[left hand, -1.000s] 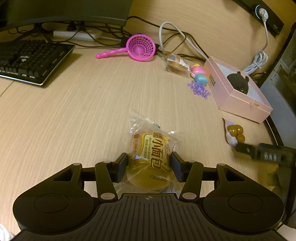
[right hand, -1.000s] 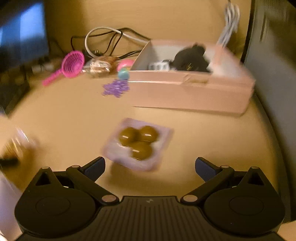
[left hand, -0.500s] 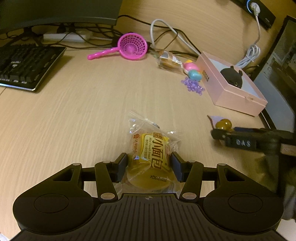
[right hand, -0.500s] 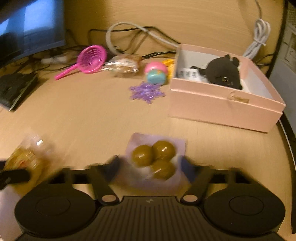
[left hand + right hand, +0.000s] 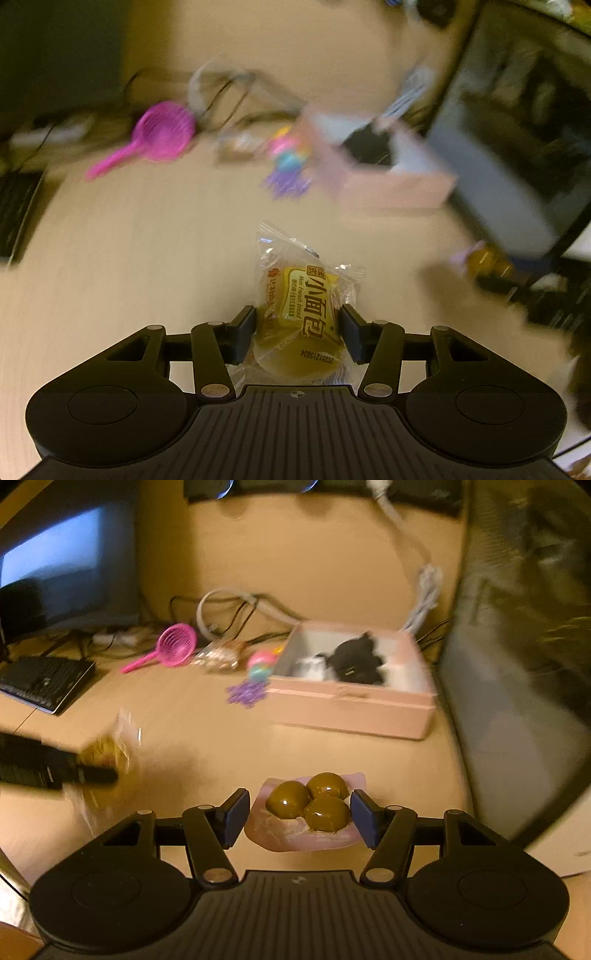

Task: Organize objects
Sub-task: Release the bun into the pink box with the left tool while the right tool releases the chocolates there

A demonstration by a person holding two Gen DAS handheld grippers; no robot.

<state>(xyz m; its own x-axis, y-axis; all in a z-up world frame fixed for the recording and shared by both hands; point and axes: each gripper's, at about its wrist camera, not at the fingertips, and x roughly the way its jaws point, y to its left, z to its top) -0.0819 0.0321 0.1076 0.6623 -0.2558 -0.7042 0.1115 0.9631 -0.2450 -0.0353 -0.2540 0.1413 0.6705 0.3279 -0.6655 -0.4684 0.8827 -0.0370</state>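
Step in hand, as judged: both items are gripped and in carriage toward the pink box (image 5: 351, 709). The left gripper (image 5: 297, 326) has its fingers clenched on the bread packet (image 5: 301, 306), which sits between them, apparently raised off the desk (image 5: 129, 258). The right gripper (image 5: 299, 819) has its fingers pressed against both sides of the pink tray of three brown balls (image 5: 308, 812), which also appears raised off the desk. The box stands open at the far right of the desk, with a dark plush toy (image 5: 356, 661) already inside. The next move calls for bringing each load over the box rim and lowering before release. The packet is clear crinkled film over a yellow bun with printed label; the balls are glossy. The left view is heavily blurred.
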